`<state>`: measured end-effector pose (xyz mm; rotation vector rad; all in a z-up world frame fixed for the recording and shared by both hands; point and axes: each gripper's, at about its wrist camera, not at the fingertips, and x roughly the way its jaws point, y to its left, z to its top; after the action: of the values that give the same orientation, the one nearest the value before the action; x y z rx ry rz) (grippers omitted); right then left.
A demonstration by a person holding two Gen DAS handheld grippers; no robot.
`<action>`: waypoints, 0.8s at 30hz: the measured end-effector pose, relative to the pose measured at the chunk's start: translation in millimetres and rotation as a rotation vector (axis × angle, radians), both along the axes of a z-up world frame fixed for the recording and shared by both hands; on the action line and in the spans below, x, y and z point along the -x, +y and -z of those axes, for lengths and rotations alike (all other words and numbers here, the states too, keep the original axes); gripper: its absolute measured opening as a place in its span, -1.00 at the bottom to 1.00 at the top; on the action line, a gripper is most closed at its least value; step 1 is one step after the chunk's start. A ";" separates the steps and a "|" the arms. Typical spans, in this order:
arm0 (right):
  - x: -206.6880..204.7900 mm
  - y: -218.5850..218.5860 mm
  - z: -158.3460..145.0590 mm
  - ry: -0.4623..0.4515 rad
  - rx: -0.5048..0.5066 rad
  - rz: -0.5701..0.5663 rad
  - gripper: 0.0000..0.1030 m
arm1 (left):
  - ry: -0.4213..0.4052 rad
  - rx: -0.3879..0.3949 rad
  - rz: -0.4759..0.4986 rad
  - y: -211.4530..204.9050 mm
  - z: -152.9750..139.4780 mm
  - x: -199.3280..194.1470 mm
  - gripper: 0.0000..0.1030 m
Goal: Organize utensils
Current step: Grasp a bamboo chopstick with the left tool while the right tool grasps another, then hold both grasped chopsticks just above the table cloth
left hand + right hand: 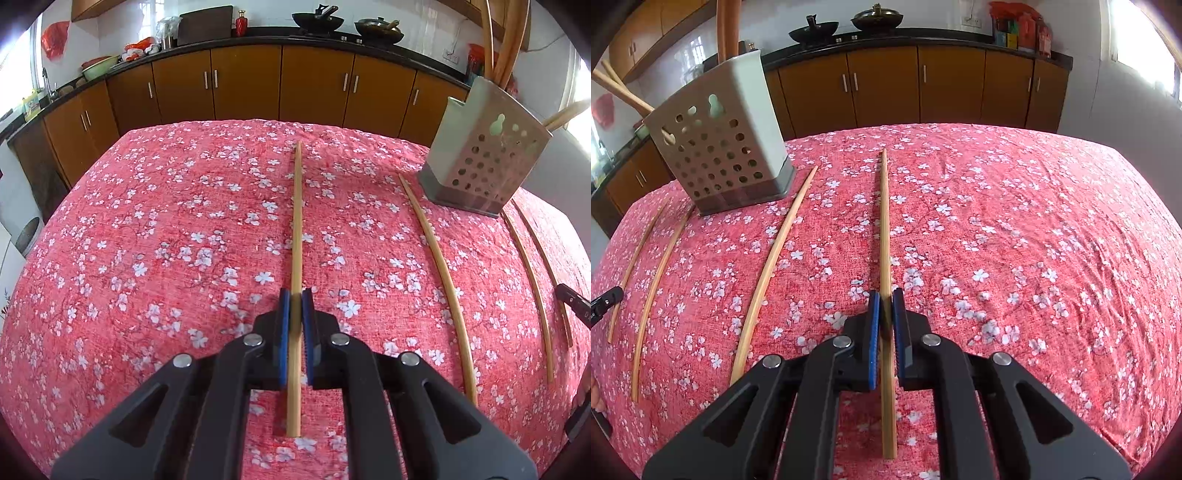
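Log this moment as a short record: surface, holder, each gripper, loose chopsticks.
surface: red floral cloth over the table
holder: perforated metal holder, upright, stored chopsticks sticking out of the top
left gripper: jaws shut on the left-held chopstick
right gripper: jaws shut on the right-held chopstick
loose: first loose chopstick and second loose chopstick, flat on the cloth between the two held ones
lifted yet: cannot tell

Four loose chopsticks (296,229), one perforated holder (480,155), two claws (295,310).
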<state>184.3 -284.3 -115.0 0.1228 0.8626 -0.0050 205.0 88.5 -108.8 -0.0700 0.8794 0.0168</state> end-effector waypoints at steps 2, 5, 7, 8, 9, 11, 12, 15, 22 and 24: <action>0.6 0.7 -0.1 0.000 -0.003 0.000 -0.83 | -0.002 0.020 0.000 5.3 -1.6 2.9 -0.83; 0.6 1.4 1.7 0.000 -0.009 0.001 -0.82 | -0.003 0.036 -0.002 8.9 -2.7 6.2 -0.82; -0.2 3.2 1.9 0.000 -0.001 0.000 -0.81 | -0.002 0.035 -0.003 7.4 -2.3 6.4 -0.82; -0.9 4.4 2.0 0.000 0.004 0.000 -0.81 | -0.002 0.034 -0.003 7.7 -2.5 6.6 -0.82; 0.2 3.8 1.7 0.000 0.007 -0.001 -0.80 | -0.002 0.035 -0.002 7.8 -2.3 6.4 -0.82; 2.3 3.3 1.1 0.000 0.011 -0.002 -0.80 | -0.002 0.036 -0.002 8.3 -2.5 6.6 -0.82; 2.1 3.5 1.1 0.000 0.012 -0.002 -0.79 | -0.003 0.037 -0.003 8.6 -2.7 6.7 -0.82; 1.5 3.9 1.3 0.000 0.009 -0.002 -0.79 | -0.002 0.037 -0.004 7.9 -2.6 6.5 -0.82; 1.2 2.5 1.2 0.000 0.009 -0.003 -0.79 | -0.003 0.048 -0.007 7.6 -2.4 6.0 -0.82; 1.0 2.5 1.2 0.000 0.008 -0.003 -0.79 | -0.003 0.051 -0.008 8.2 -2.7 6.3 -0.82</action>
<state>183.3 -281.8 -116.2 0.1138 0.8624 -0.0052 198.6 96.7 -106.1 -0.1208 0.8769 0.0015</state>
